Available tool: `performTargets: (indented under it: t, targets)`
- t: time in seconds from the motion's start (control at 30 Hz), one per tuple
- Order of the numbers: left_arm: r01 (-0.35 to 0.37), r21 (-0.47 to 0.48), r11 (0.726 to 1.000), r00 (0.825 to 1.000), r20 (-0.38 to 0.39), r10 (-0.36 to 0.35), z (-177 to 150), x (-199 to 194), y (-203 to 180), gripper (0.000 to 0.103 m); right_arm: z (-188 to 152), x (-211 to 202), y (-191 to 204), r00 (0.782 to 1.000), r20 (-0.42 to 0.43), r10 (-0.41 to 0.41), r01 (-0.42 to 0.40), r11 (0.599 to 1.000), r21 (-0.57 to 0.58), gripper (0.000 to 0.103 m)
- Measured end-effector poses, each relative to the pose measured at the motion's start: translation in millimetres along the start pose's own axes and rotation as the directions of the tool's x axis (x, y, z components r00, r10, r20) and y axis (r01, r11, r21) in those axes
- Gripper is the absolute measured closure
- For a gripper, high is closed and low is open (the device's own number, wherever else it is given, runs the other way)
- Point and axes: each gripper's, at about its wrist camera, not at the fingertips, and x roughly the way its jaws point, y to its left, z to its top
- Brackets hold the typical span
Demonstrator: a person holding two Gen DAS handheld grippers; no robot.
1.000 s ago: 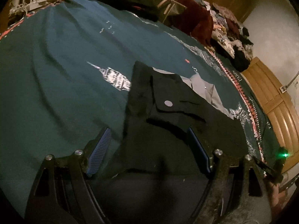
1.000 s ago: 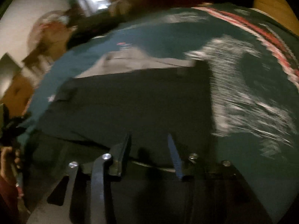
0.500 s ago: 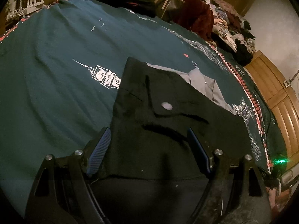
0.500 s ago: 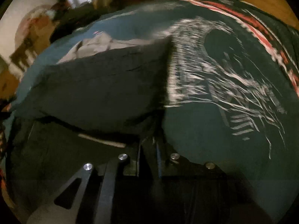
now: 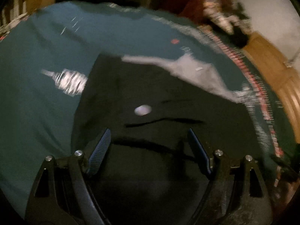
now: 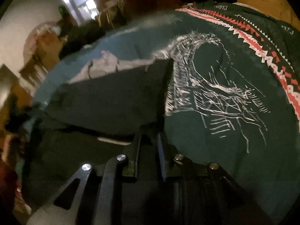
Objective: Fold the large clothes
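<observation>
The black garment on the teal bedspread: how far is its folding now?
Done: the black garment lies doubled over, grey lining showing at its far edge. In hand: the right tongs are nearly closed at its near corner, grip unclear; the left tongs hang open above it. Left: further folds.

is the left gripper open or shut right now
Open. The left gripper has its two blue ribbed fingers spread wide apart over the black buttoned garment, with cloth visible between them and nothing pinched.
</observation>
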Motion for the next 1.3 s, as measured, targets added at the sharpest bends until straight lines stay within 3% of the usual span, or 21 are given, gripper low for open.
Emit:
performTargets:
  t: [0.17, 0.33, 0.4, 0.43, 0.47, 0.53, 0.67, 0.8, 0.9, 1.0, 1.17, 1.2, 1.27, 1.3]
  targets:
    - [0.045, -0.063, 0.997, 0.999, -0.009, -0.045, -5, -6, 10, 0.023, 3, 14, 18, 0.999, -0.014, 0.041, -0.041, 0.999, -0.011, 0.082]
    - [0.03, -0.098, 0.995, 0.999, -0.039, -0.034, 4, 7, 13, 0.038, -3, 28, 34, 0.996, -0.029, 0.081, -0.081, 0.997, -0.007, 0.082]
    - [-0.003, -0.101, 0.995, 0.999, -0.043, -0.001, 5, 11, 11, 0.065, -5, 30, 39, 0.995, -0.03, 0.092, -0.092, 0.996, -0.005, 0.082]
    - [0.011, -0.108, 0.994, 0.999, -0.042, -0.016, 5, 12, 11, 0.071, -7, 30, 41, 0.995, -0.03, 0.095, -0.095, 0.995, -0.003, 0.082]
    - [0.035, -0.111, 0.993, 0.998, -0.039, -0.039, 5, 10, 11, 0.087, -8, 31, 42, 0.995, -0.03, 0.096, -0.096, 0.995, 0.0, 0.082]
    - [0.008, -0.064, 0.998, 1.0, -0.012, -0.009, 2, -3, 1, 0.099, -9, 33, 43, 0.995, -0.034, 0.096, -0.096, 0.995, 0.005, 0.082]
    - [-0.058, -0.037, 0.998, 0.996, 0.07, 0.06, -9, -40, 4, 0.1, -8, 32, 43, 0.995, -0.032, 0.098, -0.099, 0.995, 0.0, 0.082]
    - [-0.116, -0.072, 0.991, 0.993, -0.011, 0.115, -16, -25, 27, 0.099, -3, 33, 43, 0.994, -0.029, 0.104, -0.105, 0.994, -0.013, 0.082]
    - [-0.047, -0.044, 0.998, 0.995, 0.091, 0.051, -8, -51, 9, 0.099, 4, 37, 44, 0.993, -0.027, 0.111, -0.111, 0.994, -0.016, 0.082]
    - [0.036, -0.036, 0.999, 0.992, 0.126, -0.032, 6, -52, -2, 0.099, 17, 45, 54, 0.988, -0.024, 0.152, -0.152, 0.988, -0.013, 0.078]
    - [0.147, 0.074, 0.986, 0.989, 0.017, -0.149, 33, 2, -45, 0.094, 31, 61, 81, 0.98, -0.022, 0.196, -0.197, 0.979, -0.051, 0.078]
    - [0.149, 0.058, 0.987, 0.989, -0.011, -0.149, 37, 15, -43, 0.091, 31, 66, 85, 0.979, -0.028, 0.202, -0.203, 0.978, -0.053, 0.078]
    - [0.03, -0.023, 0.999, 0.997, -0.069, -0.031, 40, 54, -18, 0.092, 30, 78, 89, 0.979, -0.04, 0.198, -0.201, 0.978, -0.064, 0.07]
    - [0.056, -0.087, 0.995, 0.994, -0.086, -0.064, 40, 66, -1, 0.1, 30, 85, 88, 0.981, -0.046, 0.188, -0.19, 0.98, -0.058, 0.068]
